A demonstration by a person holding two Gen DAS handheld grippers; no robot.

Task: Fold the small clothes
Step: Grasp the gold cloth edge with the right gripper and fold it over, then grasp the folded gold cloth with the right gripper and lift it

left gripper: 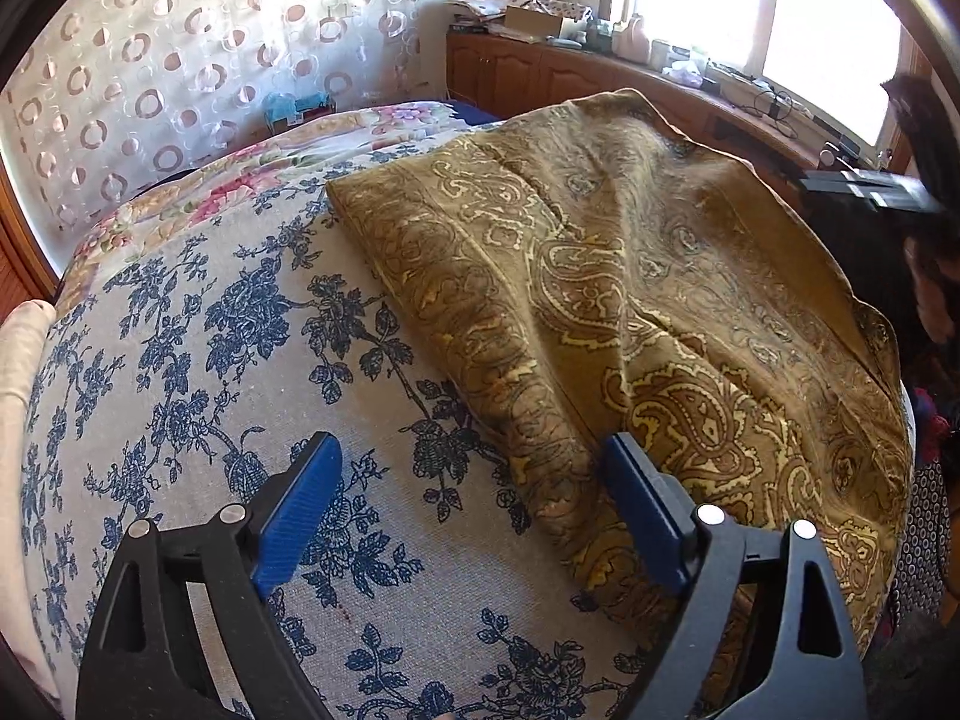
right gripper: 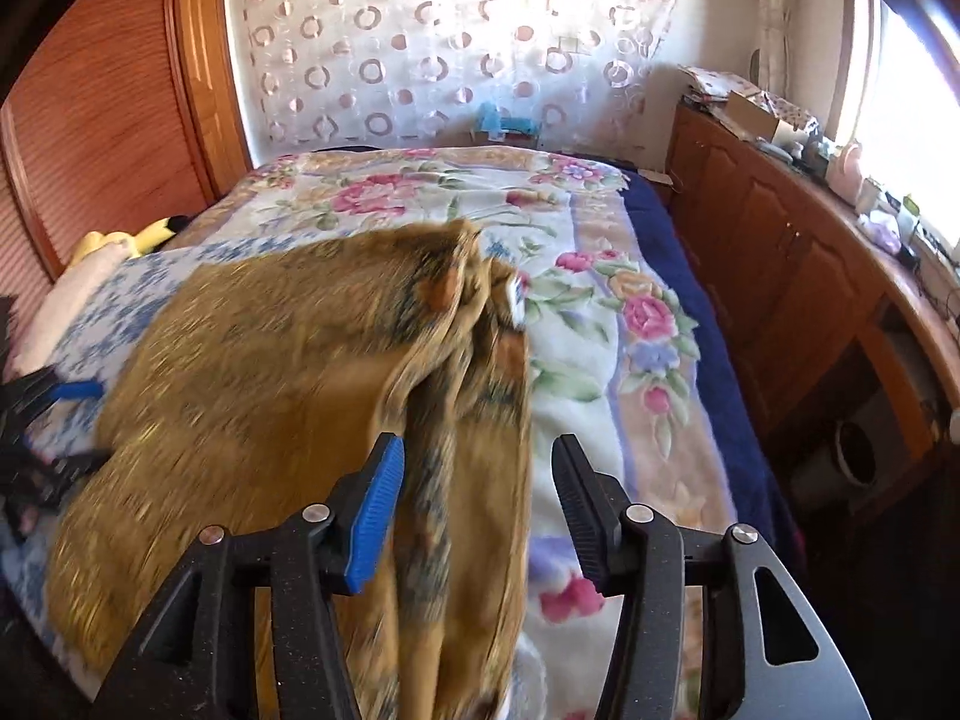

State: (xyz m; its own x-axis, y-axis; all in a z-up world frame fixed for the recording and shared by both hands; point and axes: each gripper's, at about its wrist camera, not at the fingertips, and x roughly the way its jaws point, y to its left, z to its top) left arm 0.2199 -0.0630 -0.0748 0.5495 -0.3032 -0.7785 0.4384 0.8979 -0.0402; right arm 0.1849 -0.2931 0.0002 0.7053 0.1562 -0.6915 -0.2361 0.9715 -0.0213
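A mustard-brown paisley garment (left gripper: 630,312) lies on the blue-flowered sheet (left gripper: 198,372) of the bed. My left gripper (left gripper: 474,474) is open, low over the sheet, its right finger at the garment's near left edge. In the right wrist view the same garment (right gripper: 270,372) is motion-blurred, with a bunched fold passing between the fingers. My right gripper (right gripper: 474,474) is open around that fold and not closed on it. The left gripper's blue pad (right gripper: 75,390) shows at the far left.
A pink-flowered blanket (right gripper: 600,312) covers the far and right part of the bed. A wooden cabinet (right gripper: 780,276) with cluttered top runs along the right under a window. A circle-patterned curtain (right gripper: 450,48) hangs behind. A yellow plush toy (right gripper: 129,240) sits at the left.
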